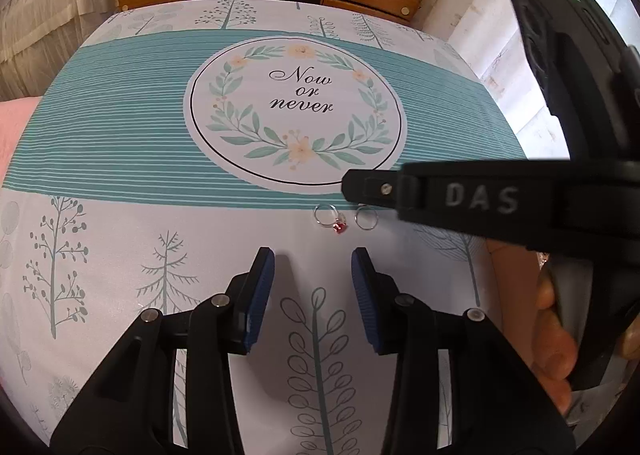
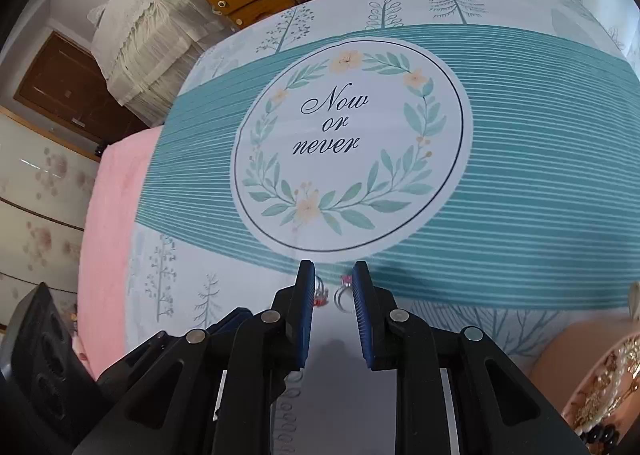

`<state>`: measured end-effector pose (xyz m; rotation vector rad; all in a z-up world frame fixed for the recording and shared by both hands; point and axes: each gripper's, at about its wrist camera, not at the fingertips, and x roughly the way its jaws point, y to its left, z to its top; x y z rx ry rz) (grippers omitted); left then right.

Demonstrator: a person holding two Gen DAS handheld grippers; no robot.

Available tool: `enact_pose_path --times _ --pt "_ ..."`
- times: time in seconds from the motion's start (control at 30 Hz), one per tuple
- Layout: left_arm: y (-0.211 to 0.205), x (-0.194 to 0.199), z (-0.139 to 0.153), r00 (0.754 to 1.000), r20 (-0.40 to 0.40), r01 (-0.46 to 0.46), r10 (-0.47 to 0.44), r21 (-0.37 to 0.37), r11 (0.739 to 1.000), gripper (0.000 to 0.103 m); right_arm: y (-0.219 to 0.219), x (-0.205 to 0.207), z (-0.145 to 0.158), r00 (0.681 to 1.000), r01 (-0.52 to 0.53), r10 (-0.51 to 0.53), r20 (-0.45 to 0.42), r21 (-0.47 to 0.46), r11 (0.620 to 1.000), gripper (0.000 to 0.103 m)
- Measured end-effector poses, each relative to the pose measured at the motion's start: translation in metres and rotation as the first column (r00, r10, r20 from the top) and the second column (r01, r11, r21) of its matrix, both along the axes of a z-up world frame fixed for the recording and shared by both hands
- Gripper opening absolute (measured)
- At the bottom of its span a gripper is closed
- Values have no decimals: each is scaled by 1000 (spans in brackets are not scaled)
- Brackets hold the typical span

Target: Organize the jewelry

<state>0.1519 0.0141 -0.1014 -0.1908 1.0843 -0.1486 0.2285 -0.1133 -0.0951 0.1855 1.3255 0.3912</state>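
Near the counter's front edge lie two rings, red-stoned and plain. Right claw, spread, nearly straddles the plain ring; left claw, spread, sits farther back.

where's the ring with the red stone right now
In the left wrist view, the red-stone ring lies on the tablecloth beside a plain ring, just below the teal band.

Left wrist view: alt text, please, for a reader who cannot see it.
Two small silver rings, one with a red stone and one plain, lie side by side on a tree-print tablecloth just beyond the open left gripper. The right gripper reaches in from the right above them.
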Motion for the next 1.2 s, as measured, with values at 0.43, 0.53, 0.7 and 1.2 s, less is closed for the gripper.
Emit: enact_pose_path --times 0.43,0.53,0.7,1.2 --pt "1 -1 2 1000 -1 3 -3 -23 1000 37 -6 -17 4 998 -15 21 56 -106 994 9" --pt "-3 1 2 1000 -4 7 -7 -32 999 37 -24 -25 15 998 13 -8 70 -65 998 9" --pt "-12 8 1 1000 -12 9 -9 -37 999 26 -55 -51 33 993 66 -70 96 38 997 9" --pt "-50 21 -4 998 -51 27 -22 90 996 0 -124 -150 77 971 143 -178 160 210 967 9"
